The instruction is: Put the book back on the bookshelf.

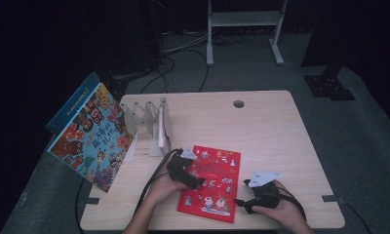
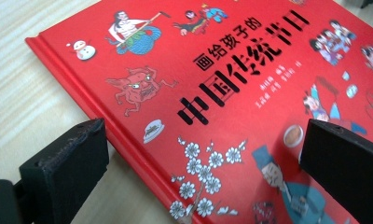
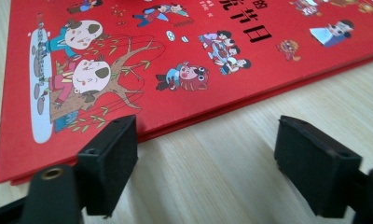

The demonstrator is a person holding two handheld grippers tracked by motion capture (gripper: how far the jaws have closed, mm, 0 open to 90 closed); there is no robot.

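A red picture book (image 1: 211, 184) lies flat on the wooden table (image 1: 271, 131), near the front edge. My left gripper (image 1: 192, 179) is at the book's left side. In the left gripper view the left gripper (image 2: 203, 168) is open and straddles the spine of the red book (image 2: 231, 84), one jaw over bare table, the other above the cover. My right gripper (image 1: 244, 201) sits low by the book's right edge. In the right gripper view the right gripper (image 3: 208, 158) is open, one jaw against the lower edge of the red book (image 3: 175, 51), the other over the table (image 3: 250, 140).
A white slotted book rack (image 1: 151, 124) stands at the table's back left. A large blue picture book (image 1: 88, 136) leans tilted off the table's left side. A cable hole (image 1: 239, 104) marks the far edge. Cables and a stand's legs lie on the floor behind.
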